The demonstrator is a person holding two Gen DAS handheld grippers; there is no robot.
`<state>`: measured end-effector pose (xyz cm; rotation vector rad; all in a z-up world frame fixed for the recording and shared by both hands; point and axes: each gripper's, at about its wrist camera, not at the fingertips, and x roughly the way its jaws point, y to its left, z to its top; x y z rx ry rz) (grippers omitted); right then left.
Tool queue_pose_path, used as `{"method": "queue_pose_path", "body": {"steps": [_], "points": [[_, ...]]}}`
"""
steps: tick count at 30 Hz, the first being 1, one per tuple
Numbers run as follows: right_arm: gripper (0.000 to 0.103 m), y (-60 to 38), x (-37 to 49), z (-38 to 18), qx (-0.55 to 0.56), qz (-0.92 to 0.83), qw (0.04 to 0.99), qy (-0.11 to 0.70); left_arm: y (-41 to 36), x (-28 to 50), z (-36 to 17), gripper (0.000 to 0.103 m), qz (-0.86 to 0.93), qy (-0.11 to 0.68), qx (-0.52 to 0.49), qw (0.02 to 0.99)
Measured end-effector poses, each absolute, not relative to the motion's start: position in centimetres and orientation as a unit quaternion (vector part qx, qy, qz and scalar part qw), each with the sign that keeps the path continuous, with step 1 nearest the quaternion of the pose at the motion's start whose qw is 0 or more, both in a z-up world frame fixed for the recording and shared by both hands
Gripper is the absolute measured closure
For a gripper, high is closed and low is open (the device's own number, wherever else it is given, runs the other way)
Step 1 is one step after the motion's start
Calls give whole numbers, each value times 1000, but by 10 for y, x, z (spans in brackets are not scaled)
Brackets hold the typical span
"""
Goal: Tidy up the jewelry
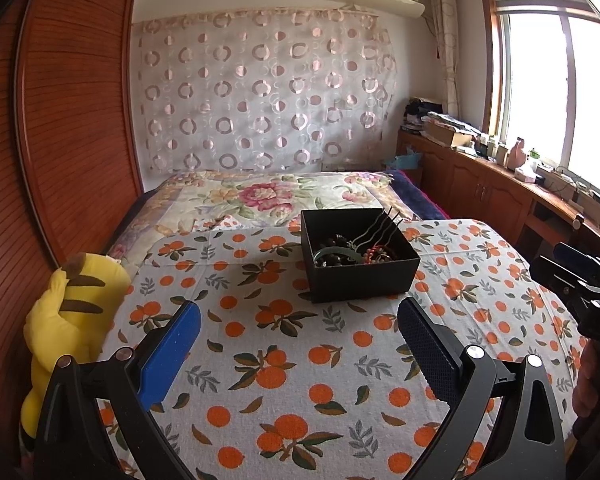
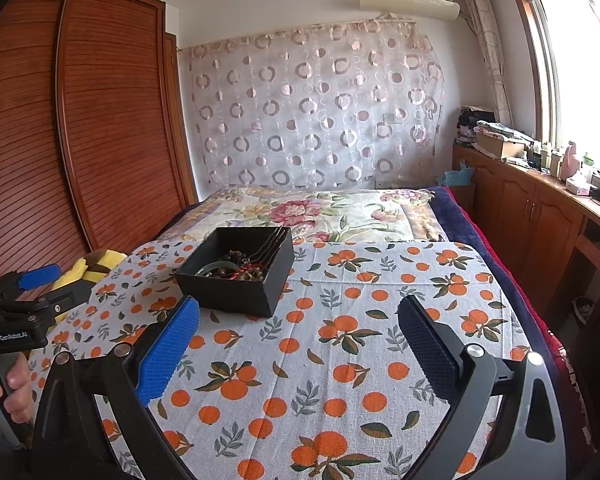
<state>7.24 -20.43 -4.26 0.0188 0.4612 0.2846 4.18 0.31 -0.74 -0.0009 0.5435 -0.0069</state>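
On my far left a yellow plush toy (image 1: 66,320) slumps at the edge of the bed, well apart from anything I mean to handle. My left gripper (image 1: 300,344) hangs above the orange-print cloth (image 1: 260,360), its fingers wide apart and holding nothing; I judge I hold it back here so the box stays in plain sight between the pads. The black box (image 1: 360,256) sits on the cloth ahead and a little right of that gripper, lidless, so things can be lifted straight out or dropped in. The jewelry (image 1: 352,252) lies heaped inside it: a greenish bangle, dark beads, something red, and wavy hairpins leaning on the far wall. My right gripper (image 2: 300,344) also hovers over the cloth with fingers spread and empty, the box ahead and to its left.

The pile is tangled and small, so I cannot tell how many pieces there are or which are strung together. The box's near wall hides its floor. I see no tray or second container to sort into, and my hands are mostly cut off at the frame edges.
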Motion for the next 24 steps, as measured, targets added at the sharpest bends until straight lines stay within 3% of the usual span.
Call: {"method": "queue_pose_path", "body": {"steps": [24], "points": [[3,-205,73,-44,11,141,963,228,0,41,-7,8,-5,270,0,963]]}}
